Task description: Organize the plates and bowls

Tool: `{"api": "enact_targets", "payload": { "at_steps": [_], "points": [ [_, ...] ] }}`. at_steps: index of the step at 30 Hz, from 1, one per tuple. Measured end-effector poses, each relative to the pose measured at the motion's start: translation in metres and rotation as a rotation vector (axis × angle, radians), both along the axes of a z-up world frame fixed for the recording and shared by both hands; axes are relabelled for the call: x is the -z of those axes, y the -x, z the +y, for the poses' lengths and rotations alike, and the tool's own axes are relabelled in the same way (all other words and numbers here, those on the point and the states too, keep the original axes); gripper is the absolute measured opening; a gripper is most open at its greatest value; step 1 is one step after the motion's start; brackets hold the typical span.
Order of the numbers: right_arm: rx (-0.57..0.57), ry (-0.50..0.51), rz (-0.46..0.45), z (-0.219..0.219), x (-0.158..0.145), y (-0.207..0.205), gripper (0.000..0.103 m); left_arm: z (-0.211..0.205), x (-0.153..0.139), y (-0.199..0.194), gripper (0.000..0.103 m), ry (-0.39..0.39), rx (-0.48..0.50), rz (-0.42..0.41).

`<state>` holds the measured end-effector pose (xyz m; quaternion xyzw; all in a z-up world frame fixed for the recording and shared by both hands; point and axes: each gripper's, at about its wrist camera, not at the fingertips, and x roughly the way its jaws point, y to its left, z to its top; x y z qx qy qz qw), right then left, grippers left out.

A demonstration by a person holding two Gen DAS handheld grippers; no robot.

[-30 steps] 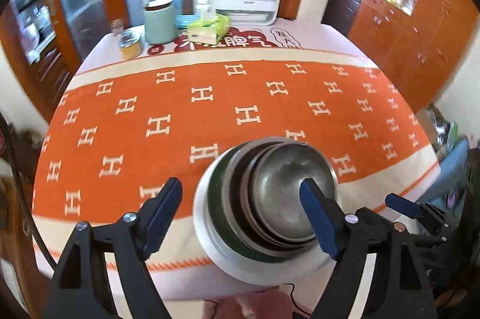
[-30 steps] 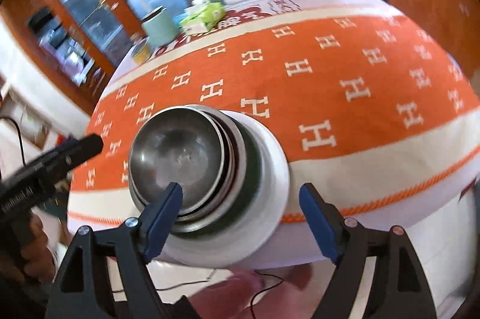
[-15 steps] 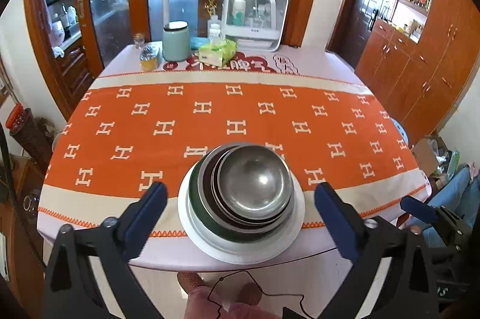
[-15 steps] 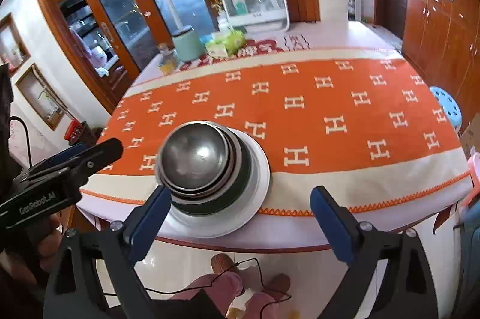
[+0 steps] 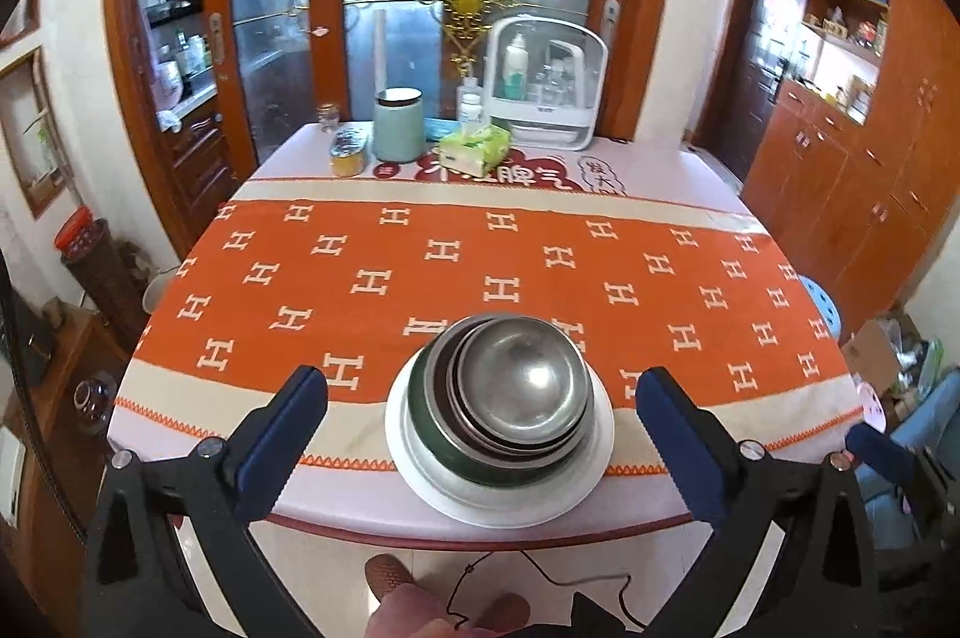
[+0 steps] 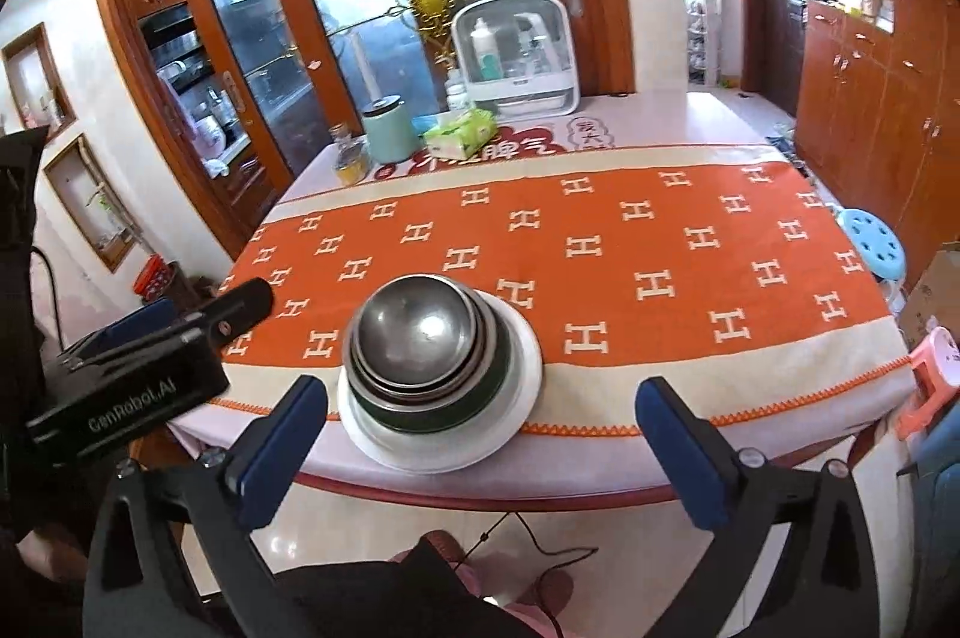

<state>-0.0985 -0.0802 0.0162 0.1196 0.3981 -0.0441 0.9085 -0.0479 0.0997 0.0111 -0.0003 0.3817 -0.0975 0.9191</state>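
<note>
Orange H-patterned cloth on the table (image 5: 690, 509). Nested steel bowls (image 5: 519, 386) on the white plate (image 5: 594, 470) sit ahead between my left tool (image 5: 480, 434) and my right tool (image 6: 480, 434), left fully spread, right opening, both empty. Stack looks finished; I'd stay clear.

A table (image 5: 420, 524) is wearing an orange cloth (image 5: 498, 254) with white H marks. A white plate (image 5: 420, 476) is sitting on it at the near edge, carrying stacked bowls (image 5: 516, 386). At the far end a green canister (image 5: 397, 125), tissue pack (image 5: 474, 149), jar (image 5: 347, 152) and white case (image 5: 543, 89) are standing together.
</note>
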Motion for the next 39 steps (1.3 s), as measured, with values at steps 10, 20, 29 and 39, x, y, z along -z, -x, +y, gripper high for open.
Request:
{"api": "enact_targets", "payload": {
  "at_steps": [10, 20, 29, 39],
  "points": [
    [0.066, -0.017, 0.028, -0.01, 0.008, 0.005, 0.103, -0.003, 0.006, 0.006, 0.102, -0.036, -0.013, 0.01],
    [0.035, -0.037, 0.042, -0.01, 0.012, 0.002, 0.103, -0.007, 0.006, 0.011, 0.102, -0.069, -0.01, -0.004],
    [0.026, -0.044, 0.049, -0.009, 0.014, 0.002, 0.103, -0.008, 0.005, 0.014, 0.102, -0.081, -0.015, -0.006],
    [0.016, -0.049, 0.06, -0.006, 0.018, 0.002, 0.103, -0.009, 0.004, 0.016, 0.102, -0.085, -0.02, -0.005]
  ]
}}
